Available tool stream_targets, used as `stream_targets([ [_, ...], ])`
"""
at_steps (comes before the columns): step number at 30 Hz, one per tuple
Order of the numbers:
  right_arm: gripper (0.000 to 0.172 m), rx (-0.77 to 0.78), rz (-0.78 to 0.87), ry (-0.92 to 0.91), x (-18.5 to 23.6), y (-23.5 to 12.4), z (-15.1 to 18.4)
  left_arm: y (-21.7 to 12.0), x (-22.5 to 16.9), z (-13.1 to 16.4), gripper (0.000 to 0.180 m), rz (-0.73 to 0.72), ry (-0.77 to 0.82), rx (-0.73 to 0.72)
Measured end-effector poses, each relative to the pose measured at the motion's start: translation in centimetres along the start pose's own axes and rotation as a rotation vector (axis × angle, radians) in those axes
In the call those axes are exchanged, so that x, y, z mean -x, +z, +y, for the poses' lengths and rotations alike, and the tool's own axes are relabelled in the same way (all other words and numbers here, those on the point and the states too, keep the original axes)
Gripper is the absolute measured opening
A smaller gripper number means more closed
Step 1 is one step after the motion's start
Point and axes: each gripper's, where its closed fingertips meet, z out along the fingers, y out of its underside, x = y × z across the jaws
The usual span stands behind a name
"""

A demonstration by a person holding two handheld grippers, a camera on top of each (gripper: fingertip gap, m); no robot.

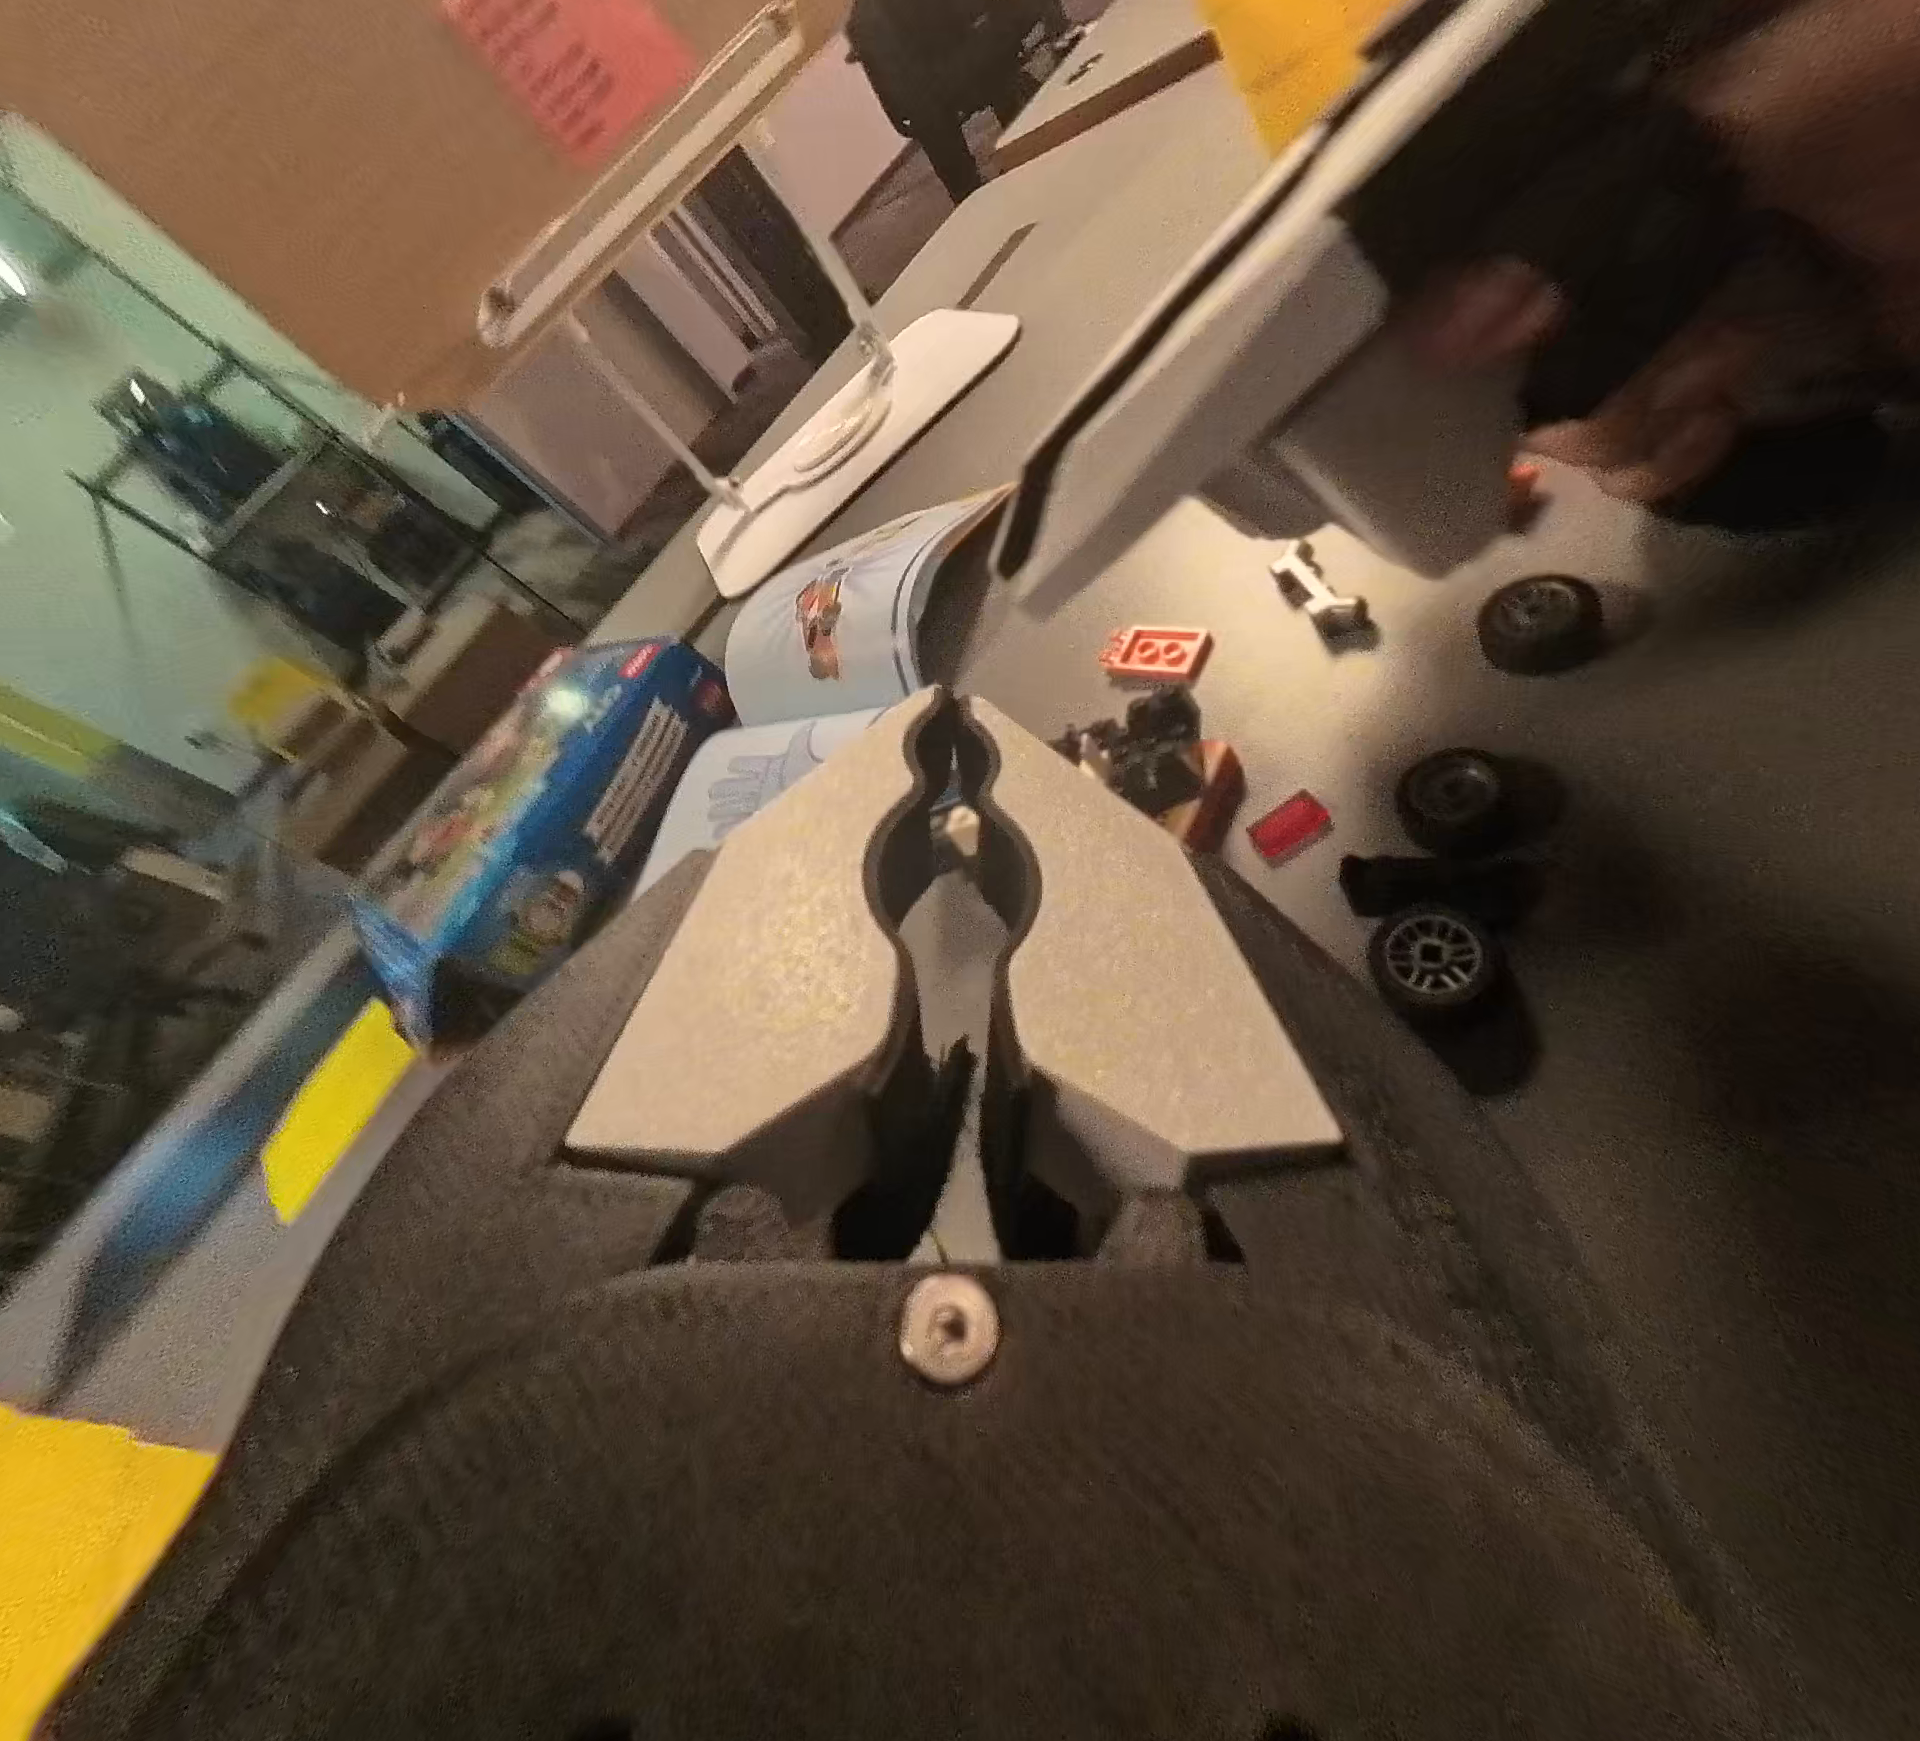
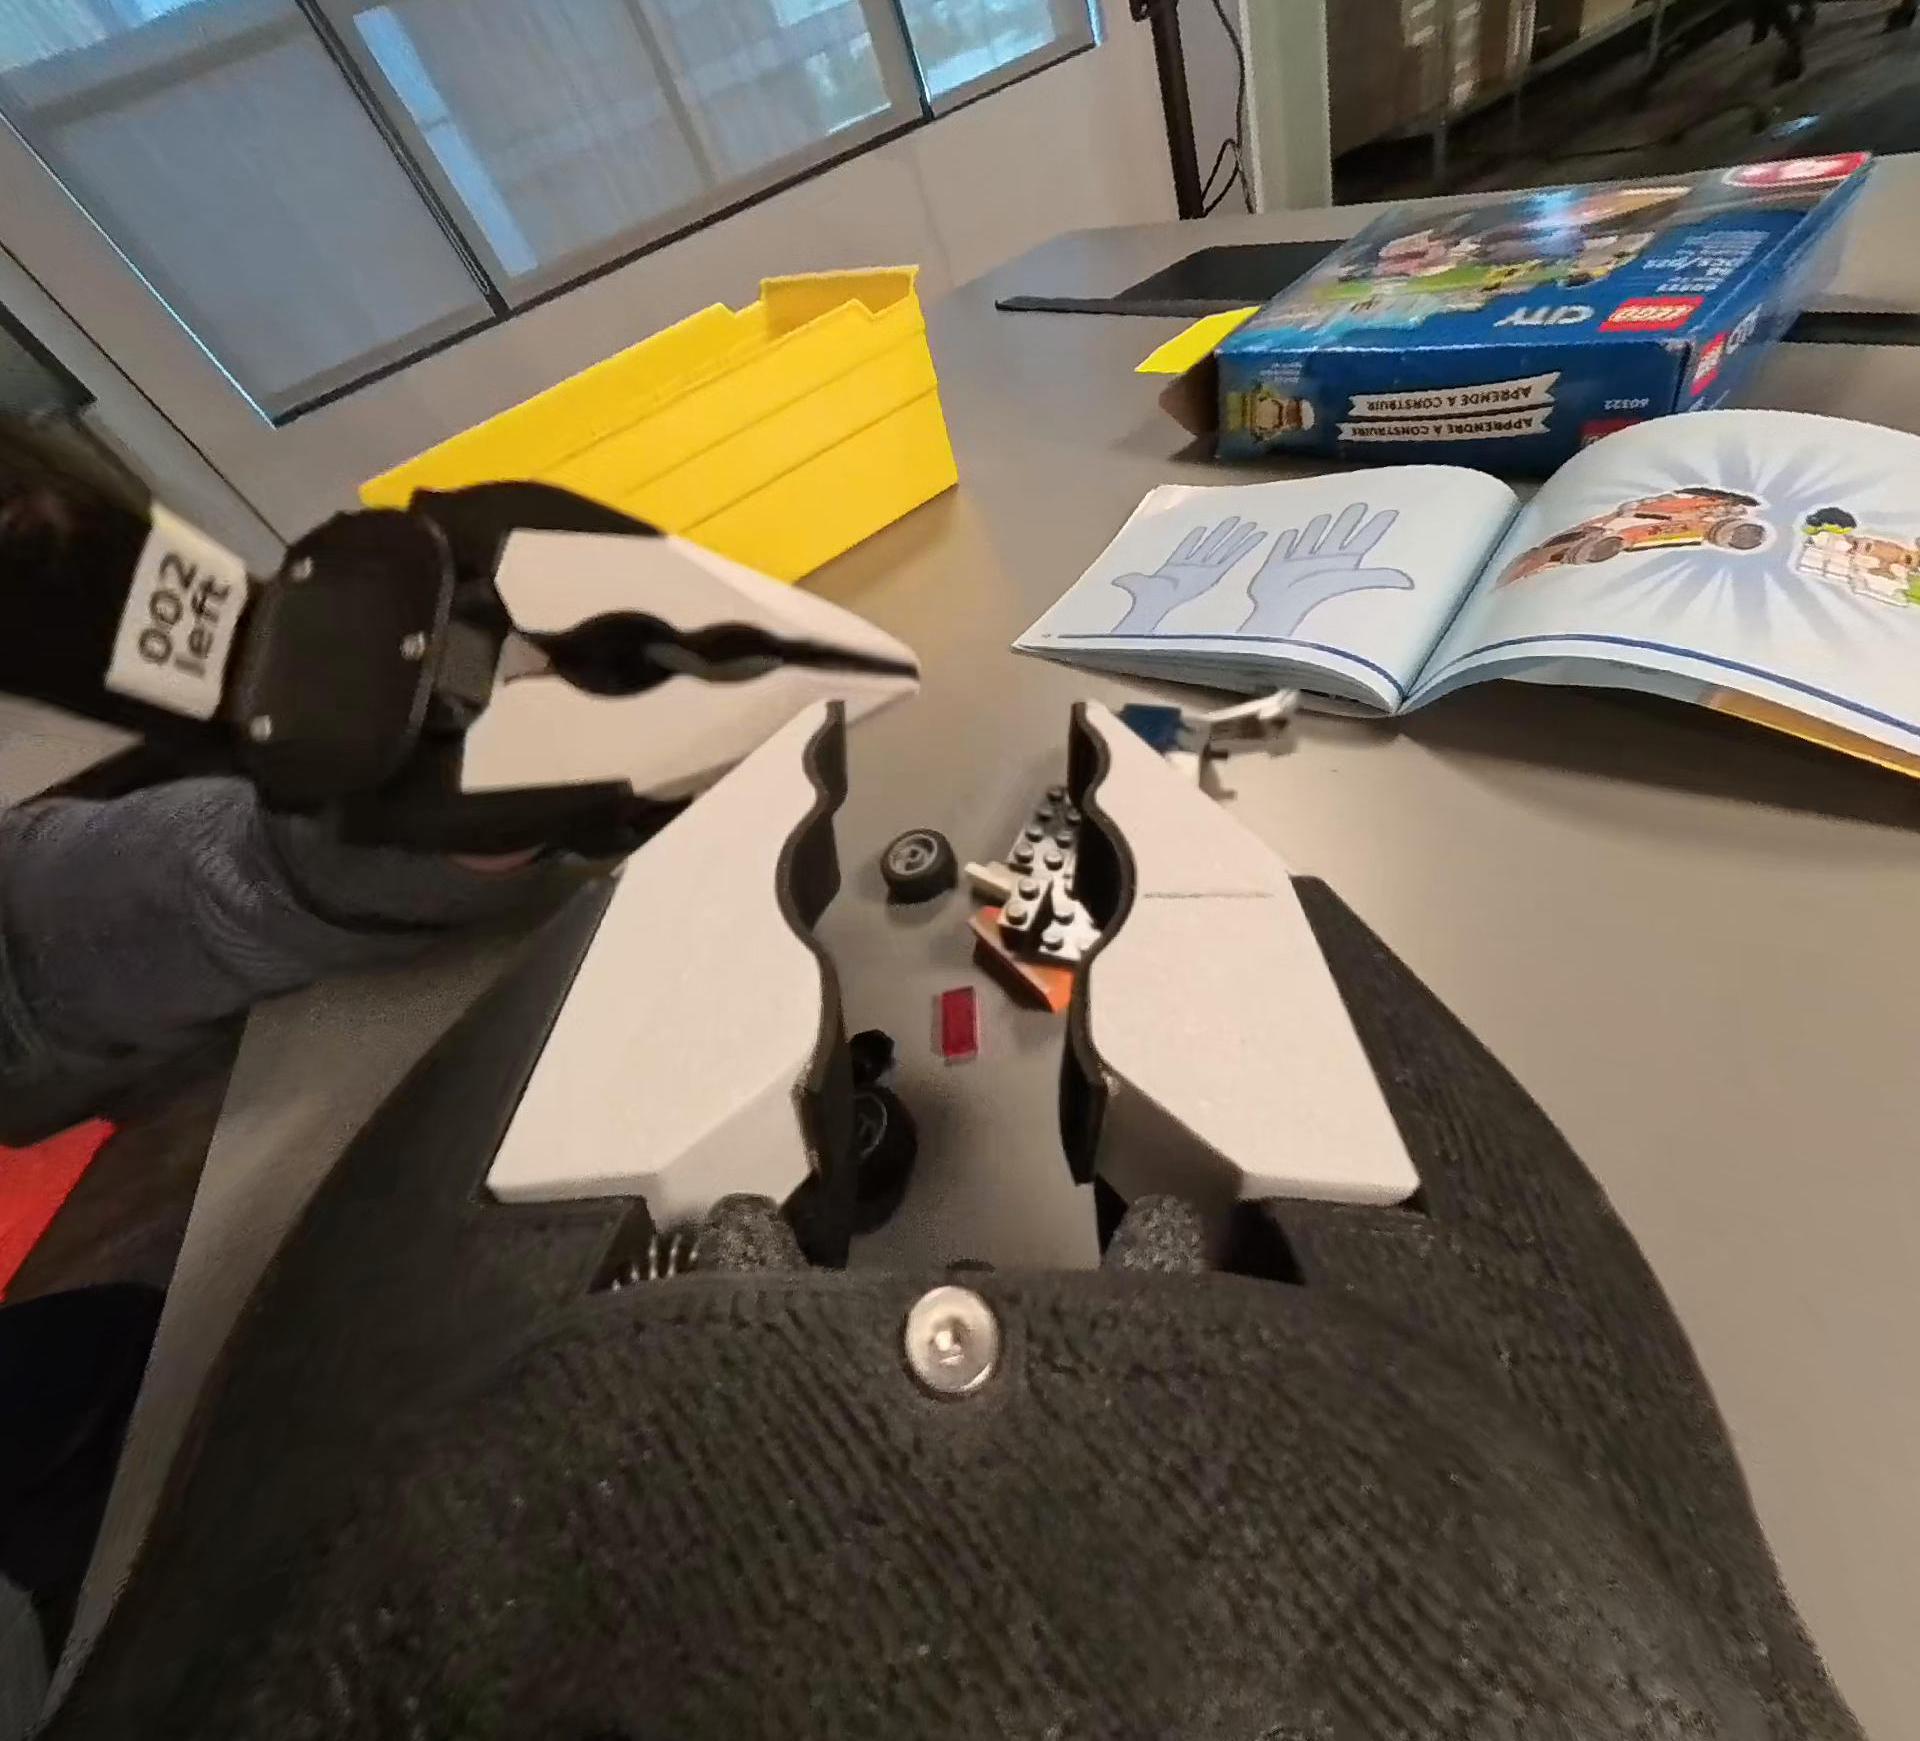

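Left tongs [image 2: 902, 668] are pinched tight, tip against tip, with nothing between them, and they hang in the air just off the left fingertip of the right tongs [image 2: 951, 725]. The right tongs stand wide apart, gripping nothing, poised above a scatter of small toy bricks on the grey worktop [image 2: 1455, 912]. Down through that gap sits a small black wheel [image 2: 918, 863], and just to its right a cluster of black studded plates [image 2: 1049, 891] on a brown piece, partly tucked under the right finger [image 2: 1195, 964]. Nearer the wrist lies a flat red tile [image 2: 959, 1023], and another black wheel [image 2: 878, 1135] peeks out beside the left finger (half hidden by it). Beyond the right fingertip a white and blue piece [image 2: 1236, 730] rests against the edge of an open instruction booklet [image 2: 1351, 590], with a blue toy box [image 2: 1538, 320] farther out behind that. Off beyond the left tongs a yellow bin [image 2: 727, 434] lies tipped on the worktop. From the left tongs' own camera, blurry as it is, a red studded plate [image 1: 1155, 655] and a white piece [image 1: 1320, 595] show ahead and to the right, with three more dark wheels strung along the right side.
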Motion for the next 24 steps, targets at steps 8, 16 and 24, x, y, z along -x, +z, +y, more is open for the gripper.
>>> stream_targets([
  [8, 0.042, 0.027, 0.148, -0.208, -0.9, 0.1, 0.1, 0.1, 2.4, 2.2, 0.001, -0.048, -0.154, 0.018],
  [16, 0.031, 0.141, 0.185, -0.299, -2.0, -1.0, 1.3, -0.5, 3.3, 0.5, 0.018, -0.096, -0.151, -0.134],
  [24, 0.02, 0.381, 0.207, -0.183, -3.7, 0.3, 4.5, -0.6, 4.9, 0.7, 0.017, -0.112, -0.29, -0.167],
])
